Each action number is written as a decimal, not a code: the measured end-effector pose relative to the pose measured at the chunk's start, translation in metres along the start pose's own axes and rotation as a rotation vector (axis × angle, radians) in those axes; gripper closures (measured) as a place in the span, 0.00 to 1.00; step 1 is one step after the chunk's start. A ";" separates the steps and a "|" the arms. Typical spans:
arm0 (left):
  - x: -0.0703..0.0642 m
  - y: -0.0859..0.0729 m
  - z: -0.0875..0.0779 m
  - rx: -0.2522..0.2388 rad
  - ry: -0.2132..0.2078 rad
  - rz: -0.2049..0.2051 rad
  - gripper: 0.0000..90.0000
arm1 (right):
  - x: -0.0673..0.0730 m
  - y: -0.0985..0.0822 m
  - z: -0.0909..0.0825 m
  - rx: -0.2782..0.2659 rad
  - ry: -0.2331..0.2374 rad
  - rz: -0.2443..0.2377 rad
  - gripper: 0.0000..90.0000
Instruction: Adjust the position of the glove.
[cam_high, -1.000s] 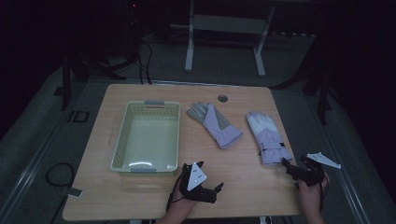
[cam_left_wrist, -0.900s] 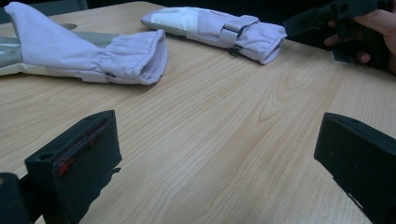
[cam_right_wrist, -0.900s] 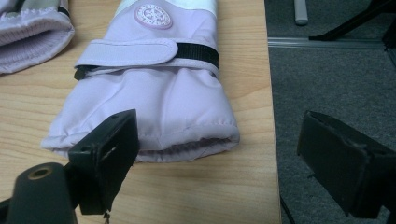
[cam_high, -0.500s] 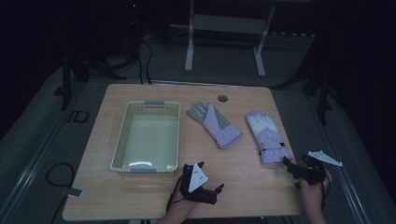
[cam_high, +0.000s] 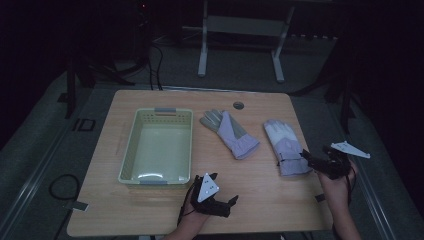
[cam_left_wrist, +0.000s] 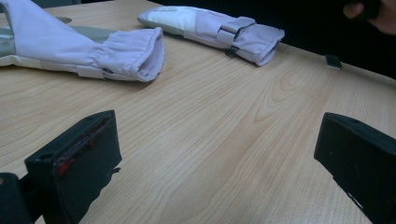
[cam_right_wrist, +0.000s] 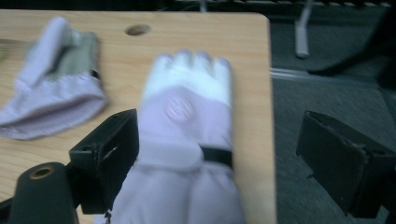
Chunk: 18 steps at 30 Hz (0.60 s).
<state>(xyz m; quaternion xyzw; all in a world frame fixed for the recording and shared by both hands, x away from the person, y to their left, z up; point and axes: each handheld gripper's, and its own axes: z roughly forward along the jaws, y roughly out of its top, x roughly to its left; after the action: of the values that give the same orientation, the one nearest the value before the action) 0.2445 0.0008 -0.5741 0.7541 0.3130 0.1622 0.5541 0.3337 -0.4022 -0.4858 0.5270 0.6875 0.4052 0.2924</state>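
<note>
Two pale lilac gloves lie flat on the wooden tabletop (cam_high: 150, 220), to the right of a pale green basket (cam_high: 135, 145) that stands on its left half. The right glove (cam_high: 285, 145) lies near the tabletop's right edge, fingers pointing away from the person, its cuff toward them. The right tool (cam_high: 309, 159) hovers at that cuff, its jaws set wide apart; in the right gripper view the cuff sits between them, slightly nearer the left-hand jaw, and nothing is clamped. The left glove (cam_high: 231, 134) lies at an angle between the basket and the right glove, apart from both. The left tool (cam_high: 231, 202) sits low near the tabletop's front edge, aimed toward the gloves, its jaws also spread wide over bare wood.
</note>
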 end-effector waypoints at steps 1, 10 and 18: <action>0.000 0.000 0.000 0.000 0.000 0.000 0.01 | 0.000 0.000 0.000 0.000 0.000 0.000 0.15; -0.003 0.000 0.000 -0.003 -0.010 0.023 0.01 | 0.022 0.034 0.016 -0.016 0.089 -0.076 0.15; -0.005 0.000 0.000 -0.001 0.011 0.043 0.01 | 0.047 0.060 0.035 -0.032 0.174 -0.156 0.16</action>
<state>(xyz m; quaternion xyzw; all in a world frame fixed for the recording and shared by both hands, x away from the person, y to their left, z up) 0.2403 -0.0027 -0.5738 0.7596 0.2996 0.1784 0.5490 0.3792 -0.3411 -0.4507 0.4301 0.7427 0.4362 0.2706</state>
